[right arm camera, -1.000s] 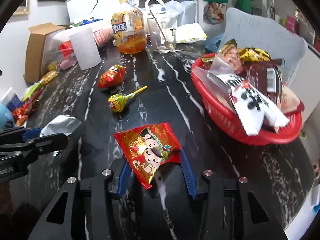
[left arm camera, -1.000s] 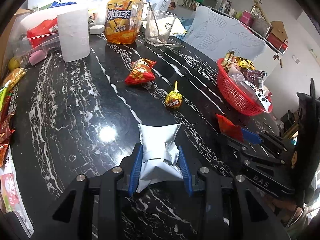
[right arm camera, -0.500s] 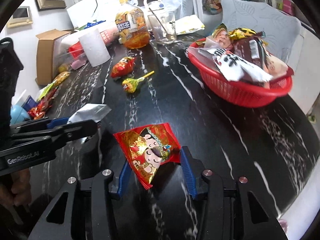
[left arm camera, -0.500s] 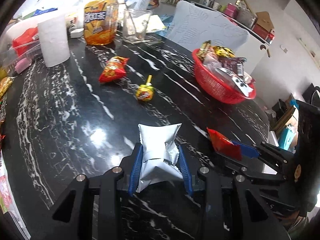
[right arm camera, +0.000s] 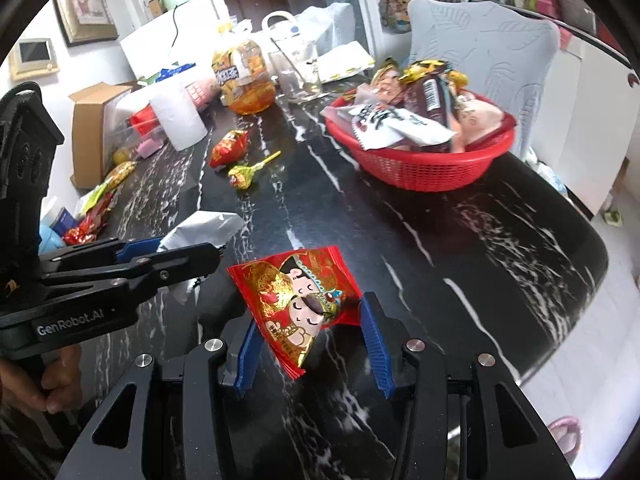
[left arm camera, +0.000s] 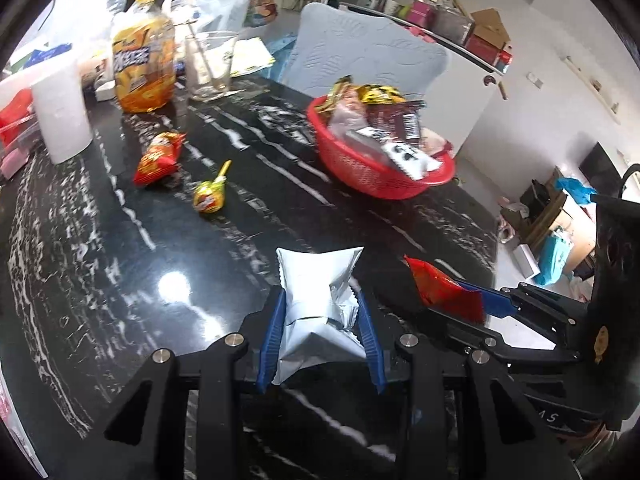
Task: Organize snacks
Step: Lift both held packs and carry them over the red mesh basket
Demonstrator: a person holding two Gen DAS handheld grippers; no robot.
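L wrist: left gripper (left arm camera: 322,326) clamps silver packet (left arm camera: 318,300) at 6 o'clock | right gripper (right arm camera: 310,344) pinches red packet (right arm camera: 298,300) | both light, crinkly, slippery; hold mid-body | basket (left arm camera: 360,170) 1 o'clock

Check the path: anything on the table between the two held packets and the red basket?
Nothing visible. The silver packet and red packet have bare table ahead up to the basket. The lollipop and small red bag lie off to the left.
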